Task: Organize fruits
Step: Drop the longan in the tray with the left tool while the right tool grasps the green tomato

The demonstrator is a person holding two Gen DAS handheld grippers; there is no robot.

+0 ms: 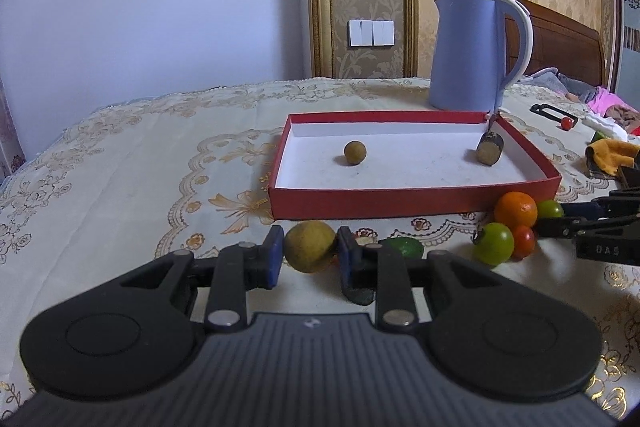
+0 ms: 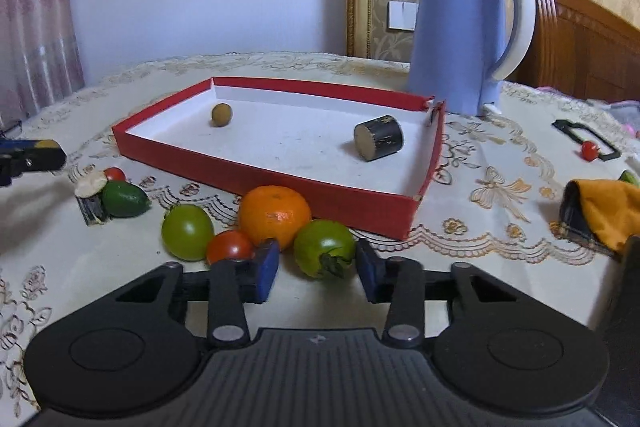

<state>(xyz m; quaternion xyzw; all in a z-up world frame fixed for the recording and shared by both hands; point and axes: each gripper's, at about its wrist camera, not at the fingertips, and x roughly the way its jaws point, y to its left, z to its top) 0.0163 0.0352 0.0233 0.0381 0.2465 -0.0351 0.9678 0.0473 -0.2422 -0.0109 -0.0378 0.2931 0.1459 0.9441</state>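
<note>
A shallow red box [image 1: 400,201] [image 2: 328,193] with a white floor holds a small tan ball [image 1: 355,153] [image 2: 221,114] and a dark cylinder piece [image 1: 489,148] [image 2: 378,142]. My left gripper [image 1: 310,253] is shut on a round tan fruit [image 1: 310,246] just in front of the box. My right gripper [image 2: 318,265] is open, its blue pads either side of a green tomato [image 2: 325,248]. An orange [image 2: 275,215] [image 1: 515,209], a red tomato [image 2: 229,246] and another green tomato [image 2: 187,231] [image 1: 494,243] lie beside it.
A blue kettle [image 1: 470,51] [image 2: 464,31] stands behind the box. A green oval fruit [image 2: 124,199] [image 1: 404,247] and a dark cut piece [image 2: 91,195] lie front left. An orange cloth [image 2: 600,211] lies to the right, with a small red tomato [image 2: 589,150] on a black frame.
</note>
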